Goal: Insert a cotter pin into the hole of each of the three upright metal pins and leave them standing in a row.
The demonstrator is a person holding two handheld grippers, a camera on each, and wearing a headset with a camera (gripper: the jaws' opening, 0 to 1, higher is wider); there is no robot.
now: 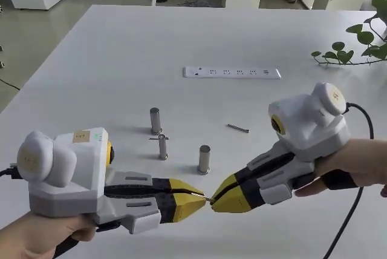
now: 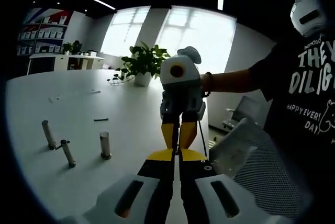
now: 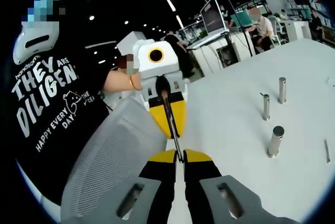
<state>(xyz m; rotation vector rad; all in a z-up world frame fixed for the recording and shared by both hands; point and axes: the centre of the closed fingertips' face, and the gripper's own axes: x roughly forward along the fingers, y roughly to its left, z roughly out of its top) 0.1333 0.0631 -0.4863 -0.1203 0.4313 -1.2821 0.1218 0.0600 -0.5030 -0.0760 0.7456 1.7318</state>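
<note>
A cotter pin point(image 1: 207, 198) is pinched tip-to-tip by left gripper point(image 1: 199, 201) and right gripper point(image 1: 216, 202) — apparently realigned for insertion (upright metal pins point(image 1: 204, 158) nearby).

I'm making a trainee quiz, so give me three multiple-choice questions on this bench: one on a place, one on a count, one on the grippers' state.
1. Where on the table does the loose pin lie? A left of the posts; B between the posts; C right of the posts.
2. How many posts stand upright? A three; B two; C five.
3. How are the left gripper and right gripper? A wide open; B shut tip to tip on a thin pin; C set down.
Answers: C, it lies right of them; A, three stand; B, closed jaws meet on the pin.
</note>
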